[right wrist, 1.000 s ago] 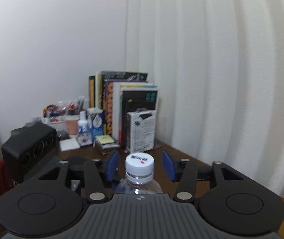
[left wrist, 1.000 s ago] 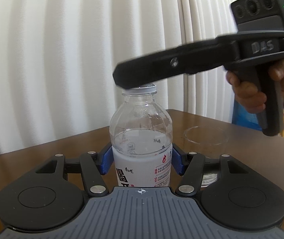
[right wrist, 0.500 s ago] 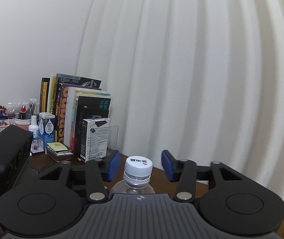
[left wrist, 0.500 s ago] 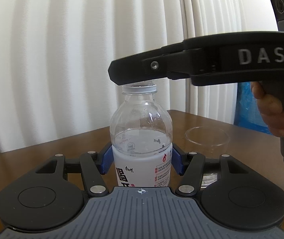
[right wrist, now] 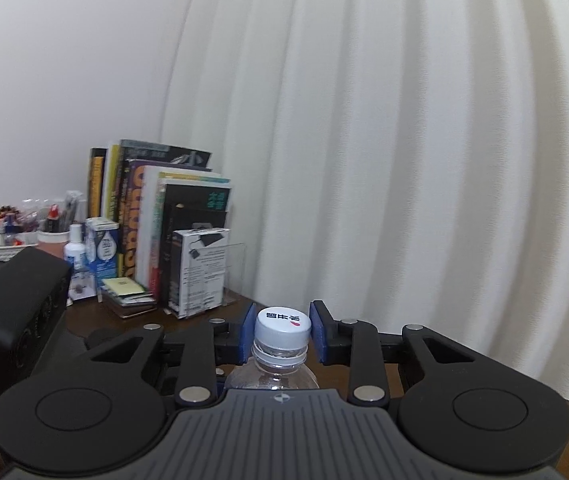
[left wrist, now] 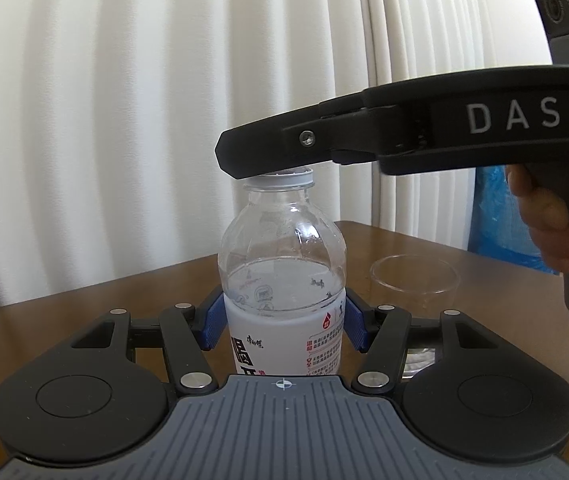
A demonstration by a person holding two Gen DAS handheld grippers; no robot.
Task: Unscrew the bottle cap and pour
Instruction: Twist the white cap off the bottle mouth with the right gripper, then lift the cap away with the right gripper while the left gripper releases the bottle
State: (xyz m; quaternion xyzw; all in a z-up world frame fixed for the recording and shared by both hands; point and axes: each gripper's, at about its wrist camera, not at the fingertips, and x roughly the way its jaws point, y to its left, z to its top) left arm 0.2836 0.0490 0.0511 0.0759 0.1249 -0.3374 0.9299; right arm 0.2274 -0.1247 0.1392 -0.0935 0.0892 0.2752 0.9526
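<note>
Your brown wooden table [left wrist: 424, 248] carries everything here, and the clear plastic bottle with the white printed label [left wrist: 284, 280] stands upright on it, partly full of clear liquid. Your left gripper [left wrist: 283, 322] is clamped on the bottle's body at the label, blue pads pressed to both sides; that hold looks meant to keep the bottle from turning while the top is worked. Just beside it, to the right in the left wrist view, sits a clear empty plastic cup [left wrist: 414, 280], presumably waiting for the pour. Your right gripper [right wrist: 280, 330] reaches in level over the neck, and its blue pads [right wrist: 317, 330] are closed against the small white ribbed screw cap [right wrist: 282, 328], which is not yet off.
</note>
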